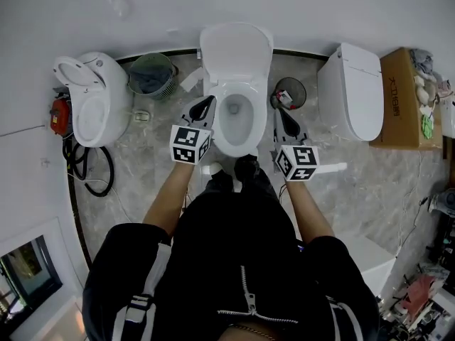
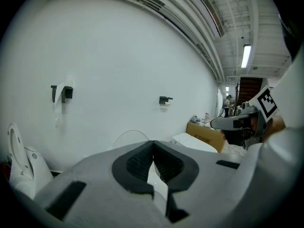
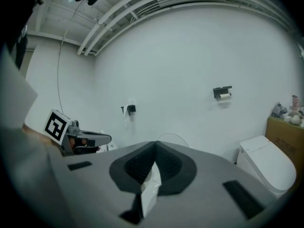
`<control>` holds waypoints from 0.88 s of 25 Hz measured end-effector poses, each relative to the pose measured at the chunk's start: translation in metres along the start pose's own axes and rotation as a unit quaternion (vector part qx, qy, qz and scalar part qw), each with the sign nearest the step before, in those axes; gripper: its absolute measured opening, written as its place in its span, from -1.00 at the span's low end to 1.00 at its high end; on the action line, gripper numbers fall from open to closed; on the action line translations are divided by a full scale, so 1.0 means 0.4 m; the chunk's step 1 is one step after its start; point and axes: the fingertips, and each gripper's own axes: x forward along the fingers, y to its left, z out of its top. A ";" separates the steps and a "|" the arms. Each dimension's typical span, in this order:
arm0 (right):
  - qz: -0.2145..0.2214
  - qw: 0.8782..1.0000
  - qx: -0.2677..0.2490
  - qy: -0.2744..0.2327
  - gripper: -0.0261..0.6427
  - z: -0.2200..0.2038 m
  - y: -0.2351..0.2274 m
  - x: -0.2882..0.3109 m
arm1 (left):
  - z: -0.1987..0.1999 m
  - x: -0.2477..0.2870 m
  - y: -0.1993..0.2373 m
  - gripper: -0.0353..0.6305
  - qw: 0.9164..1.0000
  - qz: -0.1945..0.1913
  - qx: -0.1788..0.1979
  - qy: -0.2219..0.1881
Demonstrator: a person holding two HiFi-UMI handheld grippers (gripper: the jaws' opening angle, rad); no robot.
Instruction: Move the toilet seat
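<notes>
Toilet seat looks down flat, right between your tongs. Left tongs and right tongs are squeezed closed, holding nothing, one on each side, probably so you can lift it evenly.

A plain white wall runs across the top of the head view, with a dark skirting strip at its foot. The floor is grey, marble-look tile. 2 spare white toilets stand along the wall: the left toilet with its seat raised, the right toilet shut. A green basket sits just beside the left one, a cardboard box just beside the right one. A black hose coil lies on the floor. A dark paper holder hangs on the wall. Overhead run white pipes and a lit tube light
</notes>
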 end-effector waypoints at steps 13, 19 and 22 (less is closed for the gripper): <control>0.000 0.996 0.058 0.061 -0.91 -0.151 -0.104 0.136 | -0.186 0.113 0.059 -0.87 0.997 0.011 -0.036 0.072; -0.003 0.993 0.077 0.088 -0.91 -0.291 -0.134 0.196 | -0.339 0.162 0.107 -0.87 0.993 0.015 -0.036 0.109; -0.003 0.991 0.084 0.109 -0.91 -0.376 -0.146 0.211 | -0.418 0.165 0.117 -0.87 0.990 0.022 -0.050 0.129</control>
